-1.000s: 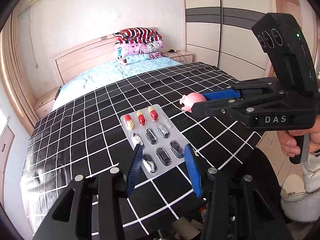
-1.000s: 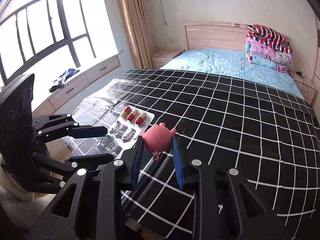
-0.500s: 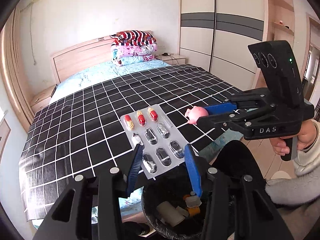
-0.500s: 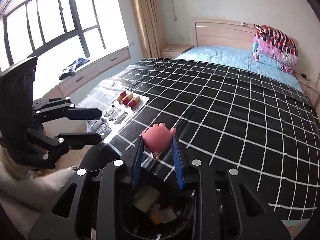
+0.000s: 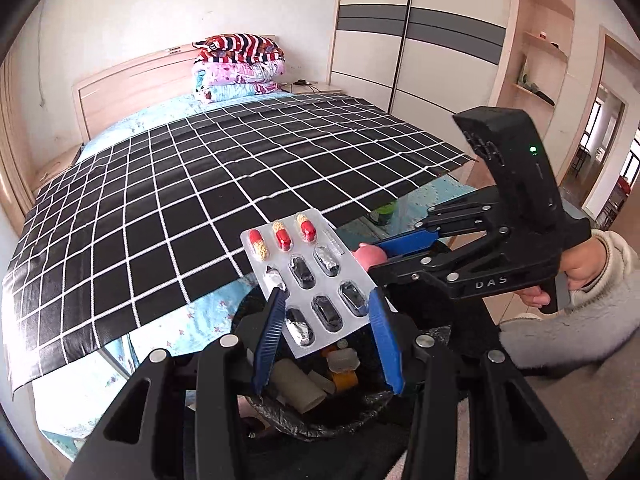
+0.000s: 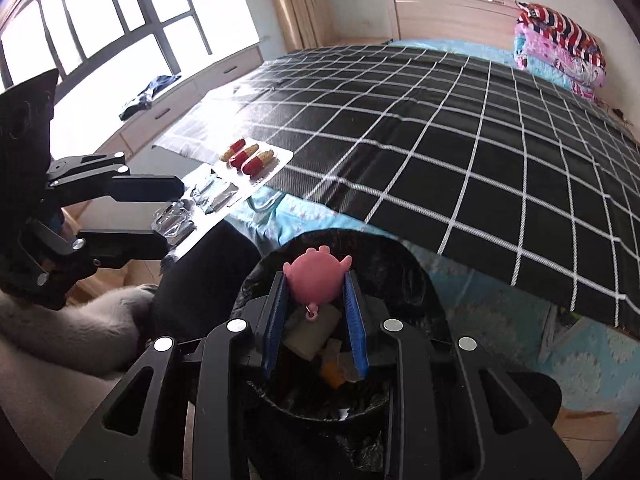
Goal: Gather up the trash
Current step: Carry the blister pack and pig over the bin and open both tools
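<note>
Home bedroom: bed (image 5: 224, 184) w/ wood headboard (image 5: 132, 84), folded quilts (image 5: 240, 66), sliding wardrobe (image 5: 416, 36), nightstand (image 5: 316, 89), curtained window (image 6: 100, 32) w/ drawers under.

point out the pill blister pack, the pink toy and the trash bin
pill blister pack (image 5: 316, 276): left wrist view, on the foil middle of the sheet.
pink toy (image 6: 317, 281): right wrist view, on its round body between the blue pads.
trash bin (image 6: 416, 276): right wrist view, on the black liner at its far rim.

Pink toy (image 6: 316, 282); silver blister pack (image 5: 310, 280); black-and-white checked bedspread (image 5: 208, 200).
</note>
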